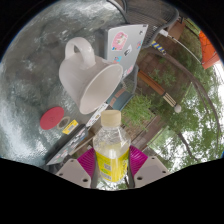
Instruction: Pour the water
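While the gripper (112, 170) clamps the capped bottle (111, 148), tilted towards the white mug (83, 73), an overshoot could spill water.

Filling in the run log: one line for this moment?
hand-held gripper shut on bottle | bottle capped, upright | white mug beyond, tipped

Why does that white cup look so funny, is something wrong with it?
The white cup is tipped on its side, with its open mouth facing the yellow bottle. The bottle stands between the gripper fingers, its cap still on. No spilled water shows. Nothing looks broken.
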